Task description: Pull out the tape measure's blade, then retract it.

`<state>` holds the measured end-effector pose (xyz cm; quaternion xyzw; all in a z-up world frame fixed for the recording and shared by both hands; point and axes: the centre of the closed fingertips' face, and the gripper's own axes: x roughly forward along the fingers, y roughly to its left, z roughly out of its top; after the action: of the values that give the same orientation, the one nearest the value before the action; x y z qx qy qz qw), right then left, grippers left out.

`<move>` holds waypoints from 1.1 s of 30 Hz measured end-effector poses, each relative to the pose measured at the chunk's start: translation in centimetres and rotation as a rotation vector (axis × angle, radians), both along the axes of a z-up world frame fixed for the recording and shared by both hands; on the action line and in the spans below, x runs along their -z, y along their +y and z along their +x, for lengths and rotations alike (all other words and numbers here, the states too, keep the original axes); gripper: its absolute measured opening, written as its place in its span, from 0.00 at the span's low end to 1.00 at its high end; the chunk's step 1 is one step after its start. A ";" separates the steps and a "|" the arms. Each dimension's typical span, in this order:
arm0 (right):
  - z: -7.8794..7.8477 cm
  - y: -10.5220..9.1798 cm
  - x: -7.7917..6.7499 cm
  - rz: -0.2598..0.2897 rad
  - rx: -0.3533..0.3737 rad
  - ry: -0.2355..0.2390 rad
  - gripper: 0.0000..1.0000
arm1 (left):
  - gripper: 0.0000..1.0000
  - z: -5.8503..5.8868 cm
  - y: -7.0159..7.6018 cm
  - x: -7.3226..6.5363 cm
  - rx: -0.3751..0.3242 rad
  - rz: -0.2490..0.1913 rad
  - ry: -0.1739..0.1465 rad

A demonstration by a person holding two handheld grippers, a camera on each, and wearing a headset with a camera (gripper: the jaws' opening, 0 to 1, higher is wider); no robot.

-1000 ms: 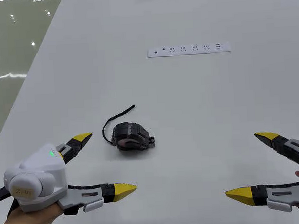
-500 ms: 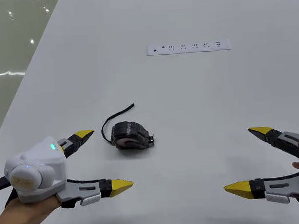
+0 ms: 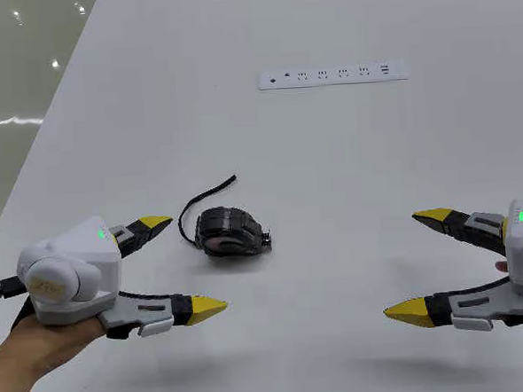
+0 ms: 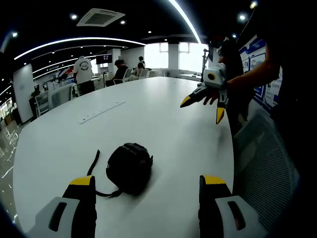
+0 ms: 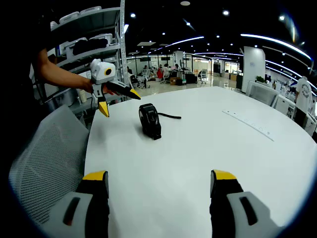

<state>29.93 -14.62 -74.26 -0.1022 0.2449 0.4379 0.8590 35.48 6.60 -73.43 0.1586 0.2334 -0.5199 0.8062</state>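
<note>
A black tape measure [image 3: 231, 234] with a thin black wrist strap [image 3: 204, 206] lies on the white table [image 3: 349, 173], its blade retracted. It also sits ahead of the jaws in the left gripper view as the tape measure [image 4: 129, 166], and farther off in the right gripper view as the tape measure [image 5: 150, 120]. My left gripper [image 3: 188, 264] is open, a short way left of it, jaws pointing toward it. My right gripper [image 3: 418, 264] is open too, well to the right, holding nothing.
A white power strip [image 3: 332, 74] lies flat toward the far side of the table. The table's left edge [image 3: 39, 121] borders a glossy green floor. A mesh chair [image 5: 44, 153] stands by the near edge, and people sit at distant desks.
Both grippers have edged inward and forward toward the tape measure, the right one moving leftward. The tape measure has not moved.
</note>
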 end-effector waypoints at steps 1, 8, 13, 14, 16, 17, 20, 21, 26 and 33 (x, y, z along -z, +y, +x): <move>0.0 0.0 0.0 0.000 -0.001 0.000 0.85 | 0.82 0.0 0.0 0.0 0.001 0.000 0.000; 0.9 0.5 0.5 -0.010 -0.040 0.003 0.80 | 0.77 0.6 -0.1 0.4 0.036 0.023 -0.006; 1.5 1.2 0.7 -0.018 -0.070 0.002 0.77 | 0.74 1.1 -0.3 0.8 0.065 0.037 0.000; 1.6 1.3 0.7 -0.019 -0.075 0.002 0.76 | 0.73 1.2 -0.3 0.9 0.070 0.042 0.001; 1.9 1.4 0.9 -0.022 -0.085 0.005 0.75 | 0.72 1.4 -0.4 1.0 0.082 0.049 0.001; 2.0 1.5 1.0 -0.022 -0.089 0.003 0.74 | 0.70 1.5 -0.5 1.1 0.085 0.050 0.003; 2.3 1.9 1.1 -0.020 -0.104 0.005 0.72 | 0.67 1.8 -0.7 1.4 0.097 0.058 0.003; 2.4 2.1 1.2 -0.021 -0.111 0.008 0.71 | 0.66 2.0 -0.8 1.6 0.106 0.065 0.001; 2.8 2.9 1.6 -0.030 -0.144 0.010 0.68 | 0.62 2.5 -1.0 2.1 0.141 0.104 -0.003; 4.0 4.0 1.8 -0.028 -0.175 0.003 0.64 | 0.57 3.5 -1.1 2.7 0.178 0.145 -0.001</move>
<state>33.88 -10.59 -76.09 -0.1347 0.2423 0.5081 0.8155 38.98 5.48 -76.17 0.2370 0.2551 -0.5710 0.7435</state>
